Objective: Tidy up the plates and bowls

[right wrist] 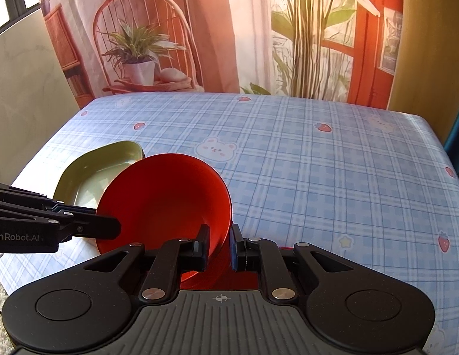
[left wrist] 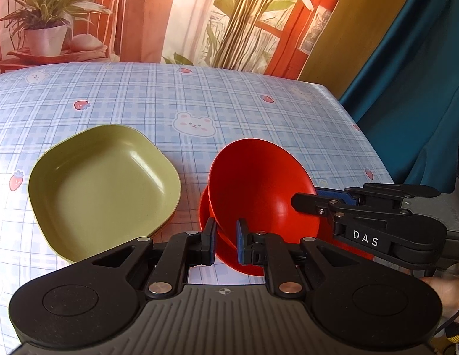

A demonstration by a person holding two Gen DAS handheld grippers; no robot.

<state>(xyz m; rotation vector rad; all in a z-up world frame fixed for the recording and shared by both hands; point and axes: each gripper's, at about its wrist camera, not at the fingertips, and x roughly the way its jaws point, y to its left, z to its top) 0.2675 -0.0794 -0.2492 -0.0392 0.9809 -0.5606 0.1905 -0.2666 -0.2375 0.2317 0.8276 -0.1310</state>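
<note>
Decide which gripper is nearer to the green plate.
Left. The left gripper grips the red bowl's rim just beside the green plate; the right gripper grips the rim on the side away from the plate.

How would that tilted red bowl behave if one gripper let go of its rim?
The red bowl looks rigid, probably light plastic. Held tilted by the left gripper and right gripper, it might swing or slip on its glossy rim, and its round shape could rock or roll.
</note>
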